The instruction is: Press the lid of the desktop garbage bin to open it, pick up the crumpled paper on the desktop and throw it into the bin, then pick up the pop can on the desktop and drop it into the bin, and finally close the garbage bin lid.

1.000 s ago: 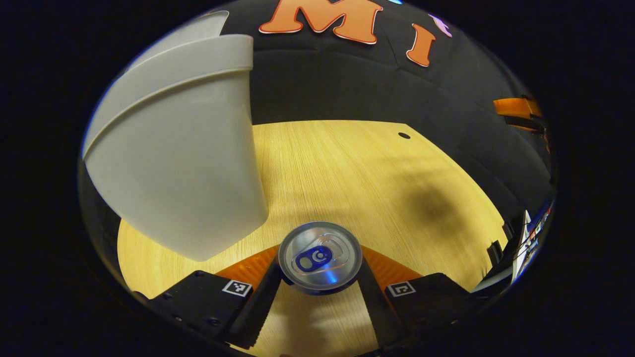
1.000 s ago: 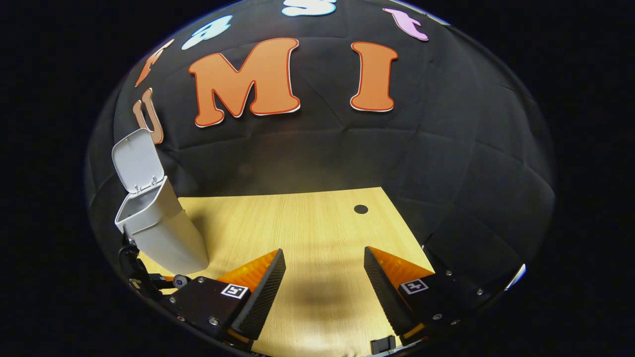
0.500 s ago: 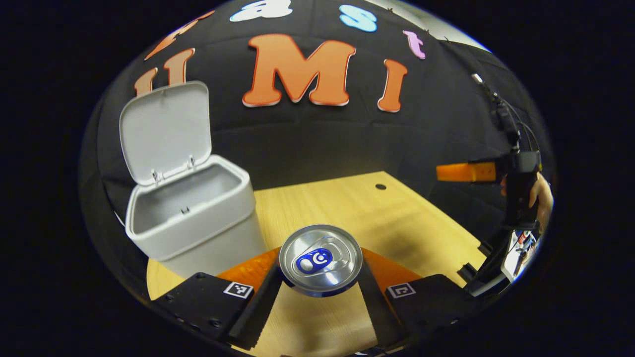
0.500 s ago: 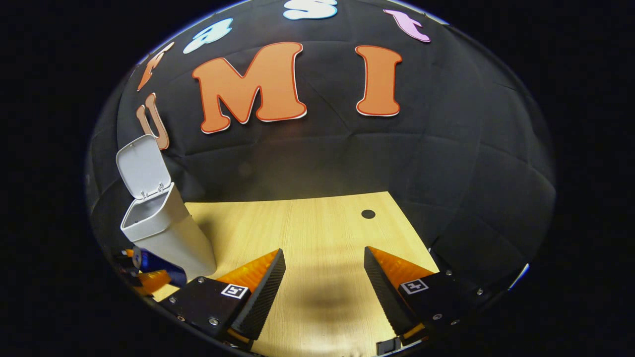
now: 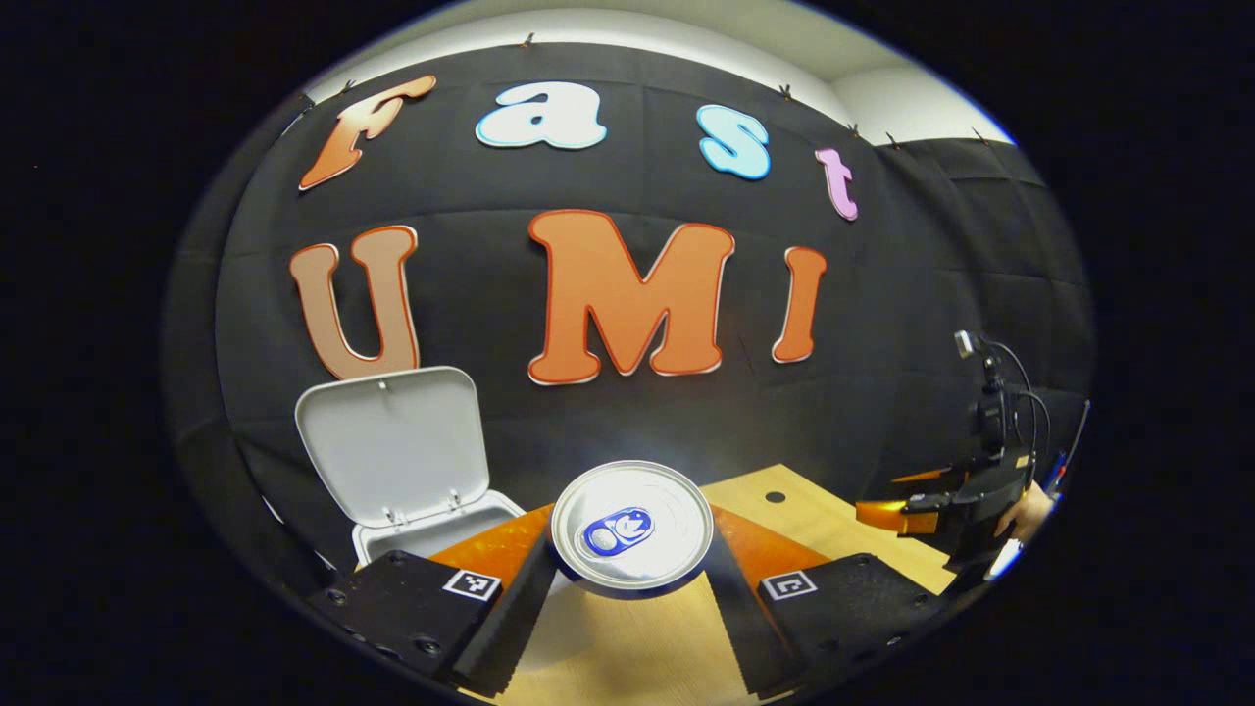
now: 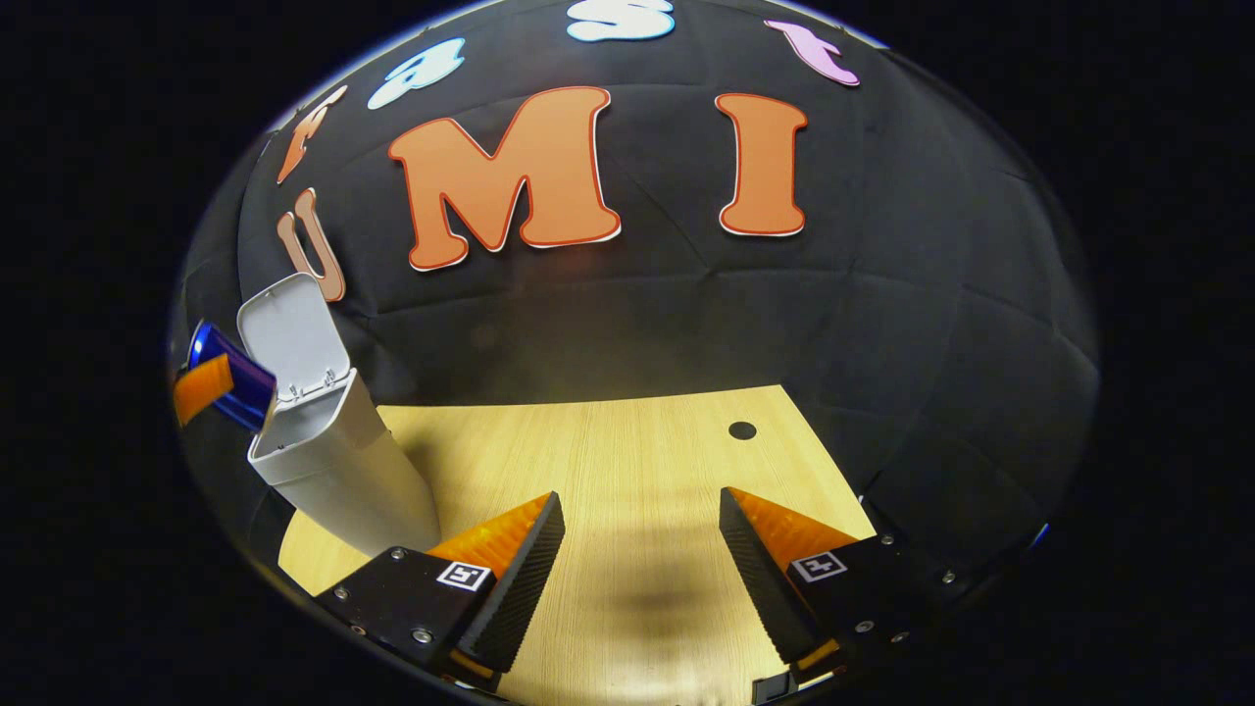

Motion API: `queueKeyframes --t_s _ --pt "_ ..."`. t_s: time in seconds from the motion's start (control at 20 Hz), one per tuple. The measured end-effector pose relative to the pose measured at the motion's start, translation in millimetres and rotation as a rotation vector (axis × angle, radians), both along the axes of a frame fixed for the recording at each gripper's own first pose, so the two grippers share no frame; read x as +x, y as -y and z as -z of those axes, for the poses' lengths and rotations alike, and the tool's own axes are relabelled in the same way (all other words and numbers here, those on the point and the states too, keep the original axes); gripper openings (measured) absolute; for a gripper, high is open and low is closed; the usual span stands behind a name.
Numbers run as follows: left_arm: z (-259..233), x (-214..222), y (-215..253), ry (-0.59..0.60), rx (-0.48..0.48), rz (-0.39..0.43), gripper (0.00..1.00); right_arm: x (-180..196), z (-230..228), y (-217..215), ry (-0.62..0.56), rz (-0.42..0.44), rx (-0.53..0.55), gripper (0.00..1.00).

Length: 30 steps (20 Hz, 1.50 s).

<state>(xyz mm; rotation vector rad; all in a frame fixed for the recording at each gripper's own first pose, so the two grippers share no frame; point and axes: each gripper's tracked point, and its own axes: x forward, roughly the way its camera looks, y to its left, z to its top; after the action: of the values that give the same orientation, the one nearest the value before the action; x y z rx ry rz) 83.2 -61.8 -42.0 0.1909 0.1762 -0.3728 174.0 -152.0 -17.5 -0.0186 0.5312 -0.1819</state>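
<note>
Both views are sharp but strongly bowed at the edges, fading to dark at the rim. Light falls from above: glare whitens the can [image 5: 632, 537] top, and a soft shadow lies on the bright table [image 6: 627, 471] between the fingers.

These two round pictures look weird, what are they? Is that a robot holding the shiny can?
No robot: a person holds two grabbing tools, one per hand. Each tool carries a camera looking along its two fingers, so you get one picture per tool. In the left gripper view, the left gripper squeezes a silver-topped blue pop can, lifted near the light grey plastic bin, whose lid stands open. Far off is the other tool, with the hand holding it. In the right gripper view, the right gripper is open and holds nothing, above the pale wooden table.
</note>
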Motion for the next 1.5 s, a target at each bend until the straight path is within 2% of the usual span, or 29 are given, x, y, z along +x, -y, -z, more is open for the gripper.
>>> queueKeyframes --t_s 0.15,0.3,0.5,0.65,0.8,0.95,1.15,1.3,1.5 --pt "-21.1 29.2 -33.4 0.041 -0.006 -0.077 0.81 4.2 -1.2 -2.2 0.002 -0.002 0.0 0.95" --pt "-18.3 57.1 -79.2 0.023 -0.01 -0.174 0.81 6.3 -1.0 -3.4 -0.003 -0.007 -0.007 0.95" --pt "16.6 85.5 -131.6 -0.063 -0.007 -0.302 0.81 9.7 2.9 -3.5 -0.016 -0.003 -0.011 0.95" --pt "49.3 97.2 -157.5 -0.147 -0.028 -0.362 0.81 10.5 4.9 -5.5 -0.024 -0.003 -0.012 0.95" --pt "79.3 98.3 -170.2 -0.227 -0.033 -0.39 0.82 10.9 6.2 -6.1 -0.031 -0.004 -0.016 0.95" --pt "94.0 91.0 -168.8 -0.273 -0.035 -0.382 0.85 8.7 8.4 -8.0 -0.037 -0.005 -0.019 0.95" --pt "87.3 90.6 -172.5 -0.244 -0.019 -0.399 0.94 6.6 10.5 -10.1 -0.04 -0.005 -0.007 0.95" --pt "79.0 85.6 -170.8 -0.215 0.013 -0.383 0.94 5.0 9.9 -11.1 -0.04 -0.009 -0.009 0.95" --pt "65.2 75.0 -177.1 -0.176 0.01 -0.405 0.94 1.8 12.3 -14.0 -0.045 -0.015 -0.002 0.95"
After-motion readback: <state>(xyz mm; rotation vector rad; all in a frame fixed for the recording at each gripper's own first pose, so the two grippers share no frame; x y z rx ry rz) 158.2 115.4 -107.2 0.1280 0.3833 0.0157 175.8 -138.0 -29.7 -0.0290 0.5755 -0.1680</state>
